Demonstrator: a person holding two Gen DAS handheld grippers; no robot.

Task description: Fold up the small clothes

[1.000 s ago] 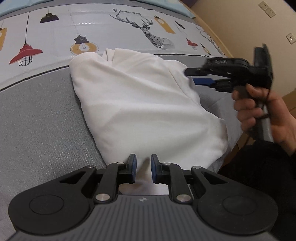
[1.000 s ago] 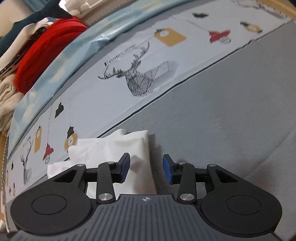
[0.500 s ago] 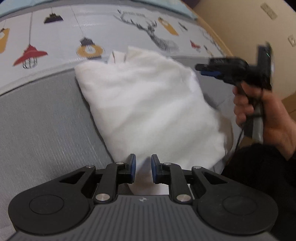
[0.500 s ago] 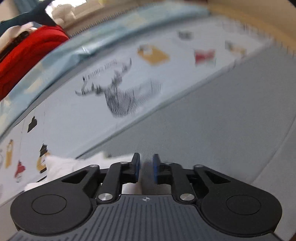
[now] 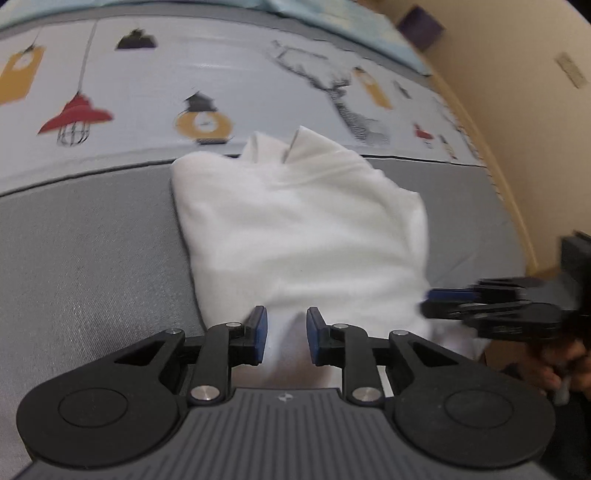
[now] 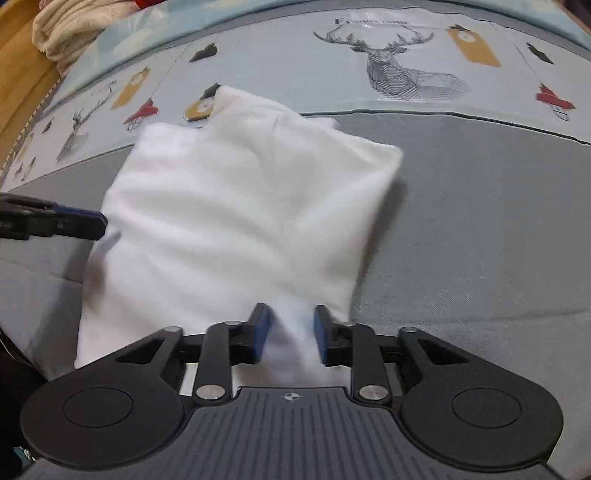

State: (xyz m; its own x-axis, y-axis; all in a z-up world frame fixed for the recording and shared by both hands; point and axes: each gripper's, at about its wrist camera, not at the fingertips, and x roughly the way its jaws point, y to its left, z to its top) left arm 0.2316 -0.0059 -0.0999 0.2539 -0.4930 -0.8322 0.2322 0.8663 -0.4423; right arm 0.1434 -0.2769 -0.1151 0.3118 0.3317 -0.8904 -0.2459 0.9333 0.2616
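Observation:
A white folded garment point(image 5: 303, 229) point(image 6: 240, 206) lies on the grey bed cover point(image 5: 92, 258). My left gripper point(image 5: 284, 314) hovers at its near edge, and its jaws are opening with white cloth lying between the pads, which do not press on it. In the right wrist view the left gripper point(image 6: 99, 223) pokes in at the garment's left edge. My right gripper point(image 6: 290, 312) sits at the near right corner. Its jaws are opening with blurred cloth between them. The left wrist view shows the right gripper point(image 5: 430, 301) side-on at the right edge.
Beyond the garment runs a printed sheet band point(image 5: 221, 74) point(image 6: 406, 55) with lamps and deer. A cream pile of clothes point(image 6: 62, 33) lies far left. A beige wall point(image 5: 535, 110) rises on the right. A person's hand point(image 5: 561, 369) holds the right gripper's handle.
The right gripper swung down from above the garment's far right side to its near right corner, closing and then widening. The left gripper's jaws spread a little.

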